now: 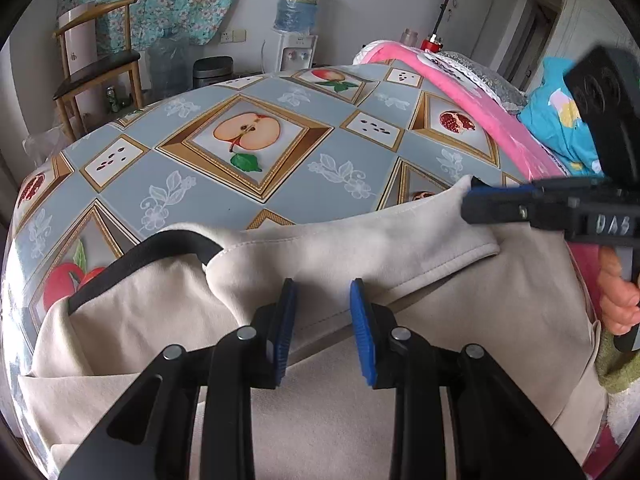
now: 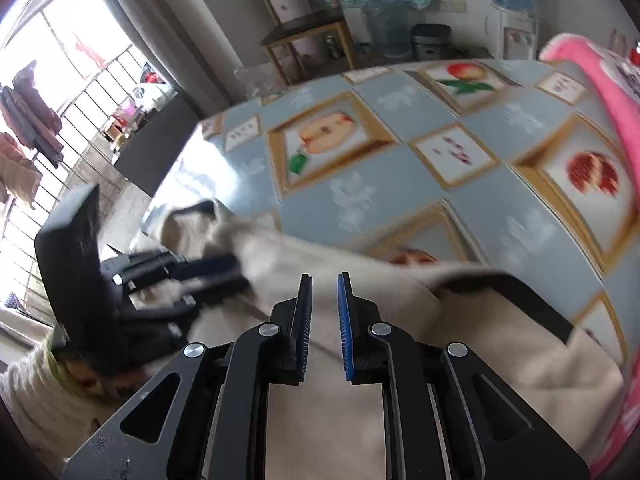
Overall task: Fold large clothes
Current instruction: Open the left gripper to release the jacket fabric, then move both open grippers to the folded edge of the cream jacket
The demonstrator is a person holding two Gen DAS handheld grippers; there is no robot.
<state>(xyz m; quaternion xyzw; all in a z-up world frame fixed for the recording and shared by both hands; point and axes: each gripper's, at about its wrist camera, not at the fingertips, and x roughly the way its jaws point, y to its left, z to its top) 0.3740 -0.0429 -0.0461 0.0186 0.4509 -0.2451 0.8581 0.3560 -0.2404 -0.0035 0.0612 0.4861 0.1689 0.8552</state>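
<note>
Both hand-held grippers slightly open, empty, left (image 1: 323,292) and right (image 2: 325,284) just above beige garment (image 1: 360,248).

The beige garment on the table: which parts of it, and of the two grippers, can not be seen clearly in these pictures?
- Beige garment, left wrist view: the near part is cut off by the bottom edge and hidden under the left gripper.
- Right wrist view: motion blur; the garment's seams are unreadable, and whether the blurred left gripper touches the cloth.
- Right gripper: in the left wrist view its tip meets the hem; any pinch cannot be told.
</note>
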